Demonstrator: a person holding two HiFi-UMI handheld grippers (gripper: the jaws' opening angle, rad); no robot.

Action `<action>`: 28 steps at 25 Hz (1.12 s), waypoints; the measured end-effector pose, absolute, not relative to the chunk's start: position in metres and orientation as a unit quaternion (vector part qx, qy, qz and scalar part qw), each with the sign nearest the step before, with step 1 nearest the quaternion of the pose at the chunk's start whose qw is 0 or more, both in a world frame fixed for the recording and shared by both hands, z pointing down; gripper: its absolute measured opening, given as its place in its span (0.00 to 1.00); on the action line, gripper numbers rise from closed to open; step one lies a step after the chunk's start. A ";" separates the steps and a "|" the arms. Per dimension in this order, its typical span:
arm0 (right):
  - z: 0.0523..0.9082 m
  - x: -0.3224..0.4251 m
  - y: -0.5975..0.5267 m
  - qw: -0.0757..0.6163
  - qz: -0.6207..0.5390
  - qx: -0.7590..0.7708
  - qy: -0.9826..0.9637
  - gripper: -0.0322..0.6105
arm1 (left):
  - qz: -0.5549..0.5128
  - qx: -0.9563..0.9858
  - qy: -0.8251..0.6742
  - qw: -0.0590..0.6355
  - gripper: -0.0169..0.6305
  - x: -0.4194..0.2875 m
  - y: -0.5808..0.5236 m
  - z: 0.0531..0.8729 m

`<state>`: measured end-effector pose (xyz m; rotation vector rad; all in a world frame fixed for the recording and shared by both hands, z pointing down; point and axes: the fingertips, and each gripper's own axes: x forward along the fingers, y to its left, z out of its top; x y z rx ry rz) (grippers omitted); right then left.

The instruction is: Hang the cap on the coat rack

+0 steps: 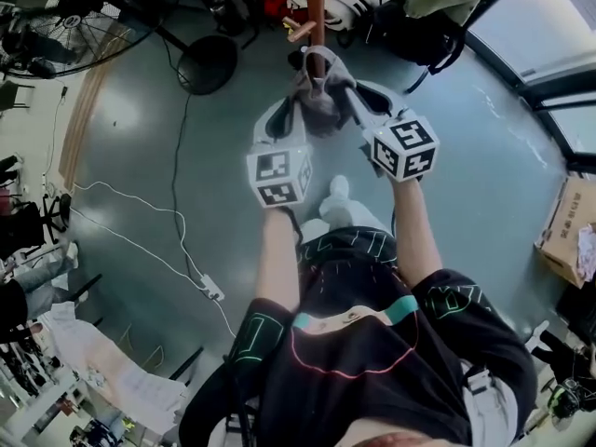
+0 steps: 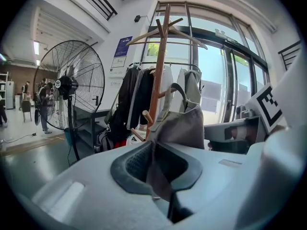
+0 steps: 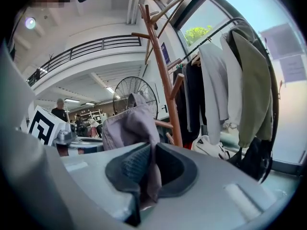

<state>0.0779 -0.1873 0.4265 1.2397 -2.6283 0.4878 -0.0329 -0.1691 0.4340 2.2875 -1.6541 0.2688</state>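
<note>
A grey cap (image 1: 319,93) hangs stretched between my two grippers, just in front of the wooden coat rack (image 1: 315,7). My left gripper (image 1: 291,110) is shut on the cap's left edge, and its fabric (image 2: 180,126) rises from between the jaws. My right gripper (image 1: 351,96) is shut on the right edge, with cloth (image 3: 132,126) pinched in its pads. In the left gripper view, the rack's pole (image 2: 158,75) stands right behind the cap, short pegs (image 2: 146,116) sticking out low toward me. In the right gripper view, the rack (image 3: 165,75) is close on the right of the cap.
A big floor fan (image 2: 72,87) stands left of the rack, its round base (image 1: 207,63) on the floor. Coats (image 3: 230,85) hang on a rail behind the rack. A white cable (image 1: 140,236) runs over the floor at left. A cardboard box (image 1: 566,231) sits at right.
</note>
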 end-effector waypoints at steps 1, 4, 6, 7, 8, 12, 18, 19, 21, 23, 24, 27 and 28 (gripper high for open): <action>0.424 0.076 -0.192 0.094 0.162 0.415 -0.890 0.11 | 0.093 0.795 -0.581 0.148 0.08 -0.034 -0.172 0.431; 0.420 0.076 -0.202 0.087 0.158 0.408 -0.895 0.11 | 0.091 0.789 -0.591 0.138 0.08 -0.035 -0.179 0.425; 0.419 0.075 -0.207 0.086 0.160 0.403 -0.897 0.11 | 0.090 0.786 -0.597 0.137 0.08 -0.037 -0.182 0.423; 0.419 0.073 -0.209 0.086 0.161 0.401 -0.898 0.11 | 0.090 0.784 -0.599 0.137 0.08 -0.038 -0.182 0.422; 0.419 0.071 -0.212 0.087 0.163 0.398 -0.898 0.11 | 0.090 0.781 -0.602 0.138 0.08 -0.040 -0.183 0.422; 0.426 0.056 -0.221 0.090 0.171 0.388 -0.901 0.11 | 0.094 0.771 -0.614 0.140 0.08 -0.052 -0.187 0.427; 0.445 0.038 -0.231 0.105 0.190 0.385 -0.897 0.11 | 0.103 0.762 -0.619 0.162 0.08 -0.068 -0.197 0.444; 0.448 0.037 -0.234 0.107 0.192 0.386 -0.896 0.11 | 0.104 0.761 -0.618 0.164 0.08 -0.068 -0.200 0.447; 0.452 0.036 -0.241 0.109 0.196 0.388 -0.894 0.11 | 0.107 0.762 -0.616 0.169 0.08 -0.069 -0.206 0.453; 0.457 0.035 -0.245 0.111 0.202 0.392 -0.891 0.11 | 0.111 0.763 -0.613 0.174 0.08 -0.069 -0.211 0.458; 0.460 0.035 -0.247 0.112 0.205 0.393 -0.889 0.11 | 0.114 0.763 -0.611 0.176 0.08 -0.070 -0.214 0.461; 0.471 0.034 -0.255 0.116 0.217 0.398 -0.884 0.11 | 0.121 0.764 -0.606 0.184 0.08 -0.069 -0.223 0.471; 0.474 0.035 -0.257 0.116 0.220 0.399 -0.882 0.11 | 0.123 0.765 -0.604 0.186 0.08 -0.069 -0.226 0.474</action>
